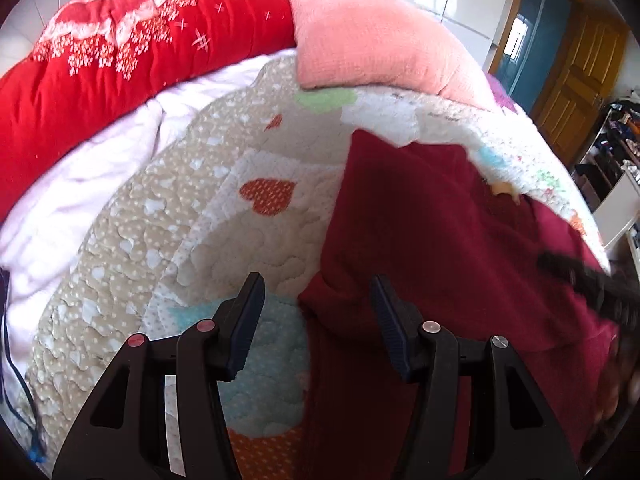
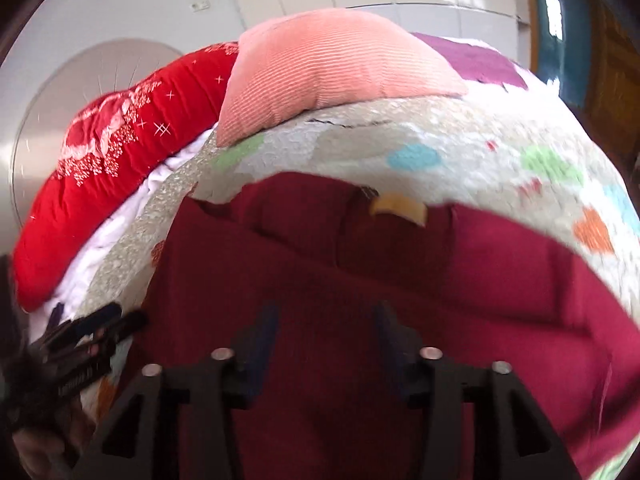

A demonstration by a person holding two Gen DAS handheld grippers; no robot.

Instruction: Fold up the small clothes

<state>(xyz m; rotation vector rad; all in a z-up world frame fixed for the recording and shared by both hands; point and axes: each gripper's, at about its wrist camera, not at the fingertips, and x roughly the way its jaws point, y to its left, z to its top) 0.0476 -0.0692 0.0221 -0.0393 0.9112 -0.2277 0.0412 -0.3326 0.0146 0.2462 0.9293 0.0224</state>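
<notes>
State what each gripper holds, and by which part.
Nothing is held. The left gripper and right gripper are both open above the dark red knit garment, gripping no part of it.

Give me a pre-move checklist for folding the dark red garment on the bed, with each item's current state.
1. Dark red garment lies on the quilt: ok.
2. Left gripper open, nothing held: ok.
3. Right gripper open above the garment: ok.
4. Garment spread flat: not ok, folds and ridges show.
5. Left gripper lined up with the garment's edge: ok, the edge runs between its jaws.
6. Pink pillow apart from the garment: ok.
7. Garment's near hem position: cannot tell, hidden under the grippers.
</notes>
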